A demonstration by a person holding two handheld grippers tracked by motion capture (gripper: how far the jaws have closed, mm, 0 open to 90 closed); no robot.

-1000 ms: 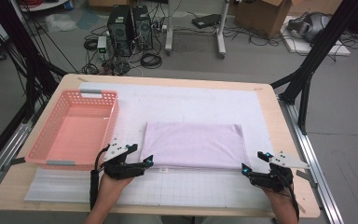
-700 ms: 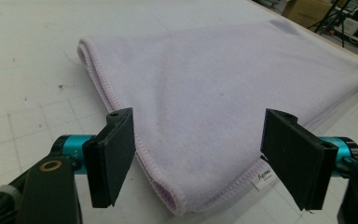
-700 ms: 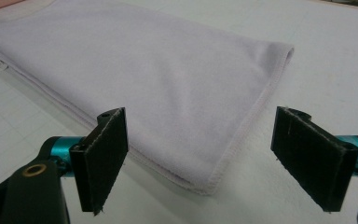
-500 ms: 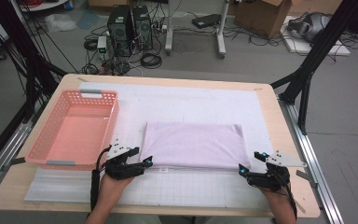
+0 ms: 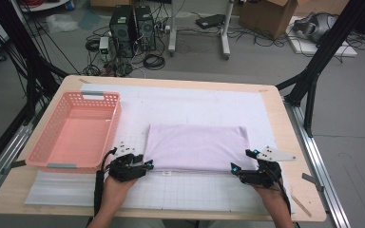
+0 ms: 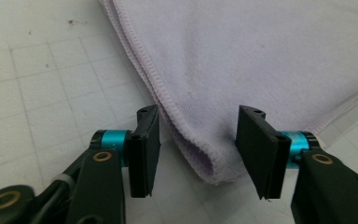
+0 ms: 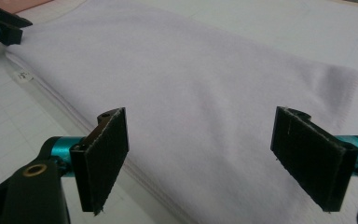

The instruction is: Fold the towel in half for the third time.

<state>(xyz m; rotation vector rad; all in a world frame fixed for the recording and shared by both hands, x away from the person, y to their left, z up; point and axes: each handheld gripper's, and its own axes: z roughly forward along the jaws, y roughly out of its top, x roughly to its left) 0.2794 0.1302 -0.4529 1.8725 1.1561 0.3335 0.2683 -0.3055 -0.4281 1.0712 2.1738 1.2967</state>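
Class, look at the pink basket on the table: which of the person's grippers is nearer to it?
Left. The left gripper sits just off the pink basket's near right corner, at the folded cloth's left corner; the right gripper is at the cloth's opposite corner.

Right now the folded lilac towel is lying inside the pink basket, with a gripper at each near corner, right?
Not quite. The high view shows the towel lying flat on the white mat, beside the pink basket. The left gripper and right gripper are indeed at its near corners.
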